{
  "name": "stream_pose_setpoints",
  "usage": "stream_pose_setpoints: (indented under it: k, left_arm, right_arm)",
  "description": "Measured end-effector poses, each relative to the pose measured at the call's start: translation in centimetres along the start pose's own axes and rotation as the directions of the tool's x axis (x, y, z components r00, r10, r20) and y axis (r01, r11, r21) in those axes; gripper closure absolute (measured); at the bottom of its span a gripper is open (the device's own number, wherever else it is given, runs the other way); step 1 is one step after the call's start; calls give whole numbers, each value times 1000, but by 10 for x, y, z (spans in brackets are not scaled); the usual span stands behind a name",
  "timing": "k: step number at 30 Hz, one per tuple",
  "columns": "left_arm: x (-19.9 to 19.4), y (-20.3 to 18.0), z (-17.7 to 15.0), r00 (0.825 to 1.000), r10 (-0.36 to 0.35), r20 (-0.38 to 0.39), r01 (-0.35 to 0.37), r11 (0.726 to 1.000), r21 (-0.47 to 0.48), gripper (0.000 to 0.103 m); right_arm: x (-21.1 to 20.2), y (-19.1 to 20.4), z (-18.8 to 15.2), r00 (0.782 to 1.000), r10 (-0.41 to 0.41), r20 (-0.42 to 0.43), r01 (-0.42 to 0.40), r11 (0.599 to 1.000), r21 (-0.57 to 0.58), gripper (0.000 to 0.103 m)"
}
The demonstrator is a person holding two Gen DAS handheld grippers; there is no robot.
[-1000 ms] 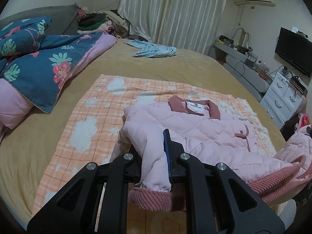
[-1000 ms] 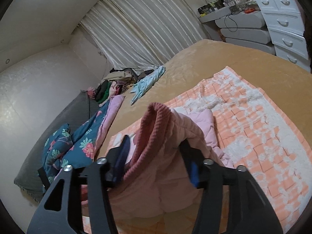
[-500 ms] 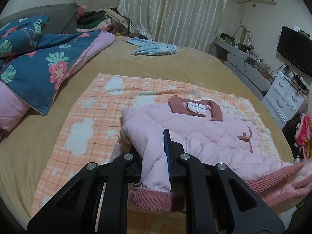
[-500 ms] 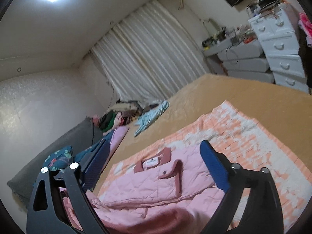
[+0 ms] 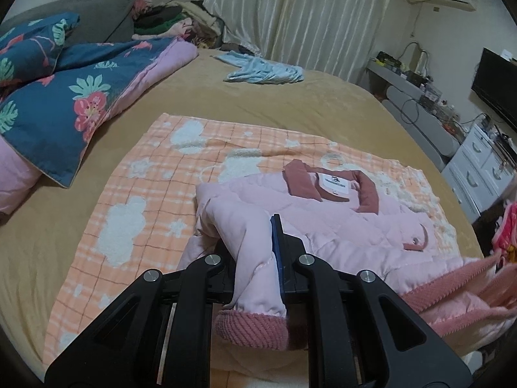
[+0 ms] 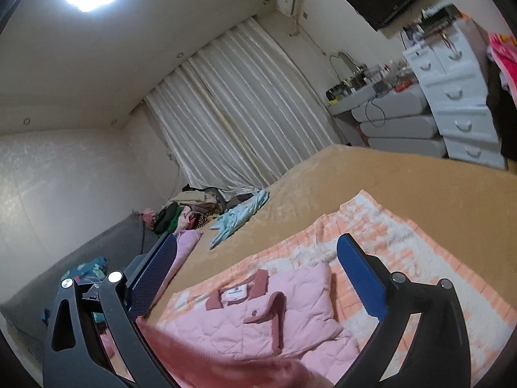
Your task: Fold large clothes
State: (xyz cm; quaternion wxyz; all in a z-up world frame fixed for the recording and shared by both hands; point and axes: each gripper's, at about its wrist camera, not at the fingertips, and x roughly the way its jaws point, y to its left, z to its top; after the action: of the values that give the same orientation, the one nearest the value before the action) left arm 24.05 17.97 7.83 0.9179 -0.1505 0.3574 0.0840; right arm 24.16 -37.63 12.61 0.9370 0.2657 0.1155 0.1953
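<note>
Left wrist view shows you the pink quilted jacket (image 5: 349, 226) lying on the orange checked blanket (image 5: 135, 200), collar toward the curtain (image 5: 300, 16). Your left gripper (image 5: 255, 252) is clenched on one sleeve (image 5: 248, 258); the ribbed cuff (image 5: 252, 329) hangs below its fingers. Your right gripper (image 6: 255, 278) is released: its jaws are opening, spread wide, with no fabric pressed between the blue pads (image 6: 362, 278). A blurred ribbed hem (image 6: 226, 365) lies low in the right wrist view, beneath that gripper. The blanket rests on the tan bed (image 5: 290, 97). Beyond it you see a light blue garment (image 5: 265, 72), a floral duvet (image 5: 64, 97) and a clothes pile (image 6: 190, 210). White drawers (image 6: 458, 97) stand shut, contents not visible.
</note>
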Motion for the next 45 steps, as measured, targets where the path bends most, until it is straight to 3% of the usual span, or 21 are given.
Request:
stream_pose_setpoints:
  k: [4,7,10,11,15,17,18,20,23,27,30,33,35,37,40,45]
  left_arm:
    - [13,1,2,1000,12,-17,-13,1000,-8,95]
    - [22,3,3,999,18,-26,-19,1000,-7,95]
    - [31,5,2,999,21,-37,-21,1000,-18,95]
    - [34,5,1,999,21,-41,-22,1000,-22,95]
    - [39,8,-1,999,13,-39,-15,999,-38,92]
    - [39,9,-2,999,-3,-36,1,999,-45,90]
    - [39,9,-2,999,-8,-35,6,999,-48,88]
    - [38,8,-3,999,-29,-29,28,998,-52,78]
    - [35,4,-6,999,-33,-21,32,998,-45,71]
    - [23,4,-3,998,-62,-6,62,997,-43,60]
    - [13,4,0,995,-99,7,99,995,-31,41]
    - [-2,3,4,992,-122,32,123,992,-30,32]
    - [-17,5,7,991,-108,80,110,994,-24,20]
    - [-28,7,7,989,-103,110,104,994,-10,18]
    - [-35,12,2,990,-40,134,35,999,34,15]
    - [-12,30,-24,994,63,84,-71,994,88,14]
  right_arm:
    - [-14,-3,-15,999,-23,-40,21,998,-61,4]
    - [-15,-12,-36,992,-52,-118,38,992,-120,4]
    - [15,-25,-59,952,-91,-294,57,991,-123,4]
    - [30,-31,-71,929,-106,-356,66,990,-124,4]
    - [74,-36,-100,865,-163,-474,100,983,-157,6]
    - [89,-27,-106,855,-177,-487,94,977,-191,27]
    - [96,-22,-108,850,-211,-483,112,968,-225,29]
    - [106,-11,-109,850,-248,-464,125,952,-280,48]
    - [118,-2,-105,861,-271,-430,144,941,-305,57]
    - [126,-4,-101,870,-284,-403,159,936,-315,57]
    - [128,-8,-105,869,-295,-397,171,933,-318,53]
    - [128,-15,-107,871,-272,-409,165,946,-278,38]
    - [127,-15,-108,874,-258,-412,152,950,-273,29]
    - [124,-13,-109,879,-252,-404,141,948,-284,25]
    - [117,-12,-108,885,-241,-398,137,952,-273,16]
    - [99,-15,-110,885,-269,-381,160,943,-293,11]
